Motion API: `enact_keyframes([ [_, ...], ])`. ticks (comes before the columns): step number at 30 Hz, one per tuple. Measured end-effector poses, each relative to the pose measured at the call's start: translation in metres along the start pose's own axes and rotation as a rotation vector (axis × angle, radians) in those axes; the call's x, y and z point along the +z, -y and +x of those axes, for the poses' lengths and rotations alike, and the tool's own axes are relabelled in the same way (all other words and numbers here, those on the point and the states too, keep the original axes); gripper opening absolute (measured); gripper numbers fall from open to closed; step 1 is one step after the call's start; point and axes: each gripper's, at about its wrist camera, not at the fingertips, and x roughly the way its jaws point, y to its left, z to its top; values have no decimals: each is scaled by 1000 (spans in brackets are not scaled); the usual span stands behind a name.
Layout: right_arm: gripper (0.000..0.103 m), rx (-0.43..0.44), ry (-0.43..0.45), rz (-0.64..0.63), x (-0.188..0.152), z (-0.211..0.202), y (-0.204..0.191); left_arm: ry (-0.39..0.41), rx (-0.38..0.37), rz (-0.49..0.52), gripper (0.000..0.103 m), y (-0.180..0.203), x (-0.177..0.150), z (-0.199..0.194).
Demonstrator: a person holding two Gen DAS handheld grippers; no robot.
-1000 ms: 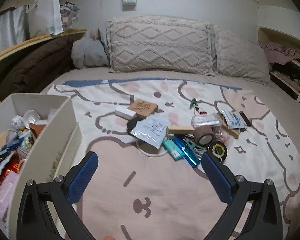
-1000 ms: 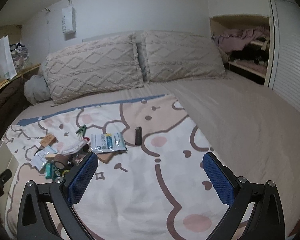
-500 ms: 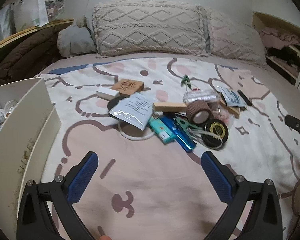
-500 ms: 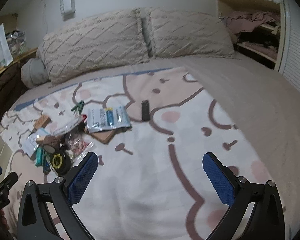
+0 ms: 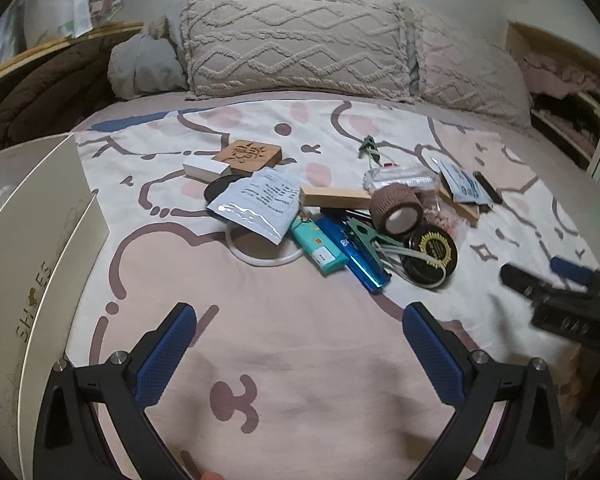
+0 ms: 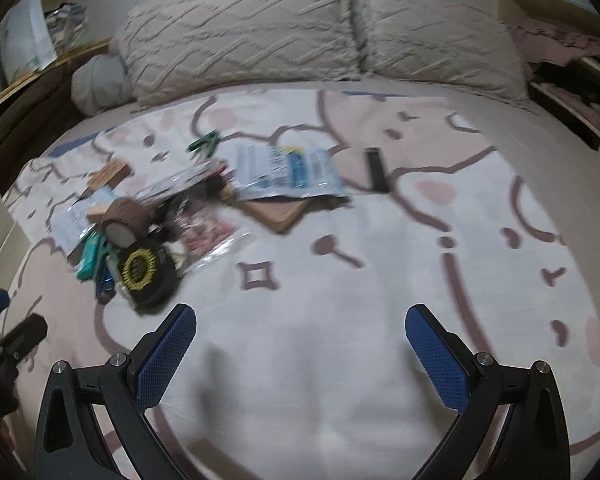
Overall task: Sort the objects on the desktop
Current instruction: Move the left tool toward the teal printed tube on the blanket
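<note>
Clutter pile on the printed blanket [image 5: 300,360], far of both tongs. Counted items: one brown tape roll [image 5: 396,212], one black round tin [image 5: 431,255] with a gold emblem just near of it, one teal lighter [image 5: 318,249] and one blue lighter [image 5: 360,258] side by side, one white pouch [image 5: 258,204] lying partly over one white ring [image 5: 260,258], one wooden block [image 5: 336,197], one carved wooden coaster [image 5: 250,154], one white box [image 5: 205,169], two green clips [image 5: 368,145] [image 5: 362,236], one blue-printed sachet [image 5: 464,184], one black stick [image 5: 487,187] at far right.

Left gripper [image 5: 300,344]: jaws wide, holding nothing, pile straight ahead and apart from its pads. Right gripper [image 6: 300,344]: jaws wide, holding nothing; the pile lies far-left of it, the tin nearest its left pad.

One cream box [image 5: 32,272] stands at the left. Two knitted pillows [image 5: 296,44] [image 5: 468,64] at the far end.
</note>
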Motion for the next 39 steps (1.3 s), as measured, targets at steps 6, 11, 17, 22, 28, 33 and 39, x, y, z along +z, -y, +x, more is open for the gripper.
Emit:
enact_keyframes([
  [6, 103, 20, -25, -51, 2, 9, -23, -9, -9, -30, 103, -7, 2, 1],
  [11, 103, 40, -22, -115, 3, 11, -45, -15, -17, -32, 103, -9, 2, 2],
  [17, 103, 54, -15, -158, 6, 13, -65, -26, -11, -29, 103, -11, 2, 4],
  [22, 103, -29, 2, -157, 10, 23, -70, -26, -18, -42, 103, -12, 1, 4],
  [28, 103, -40, -24, -105, 9, 34, -59, -29, -34, -35, 103, -10, 1, 6],
  [33, 103, -80, -50, -80, 4, 37, -48, -30, -49, -15, 103, -6, 0, 7],
  [39, 103, -123, -58, -34, 3, 36, -31, -42, -75, -4, 103, -2, -1, 13],
])
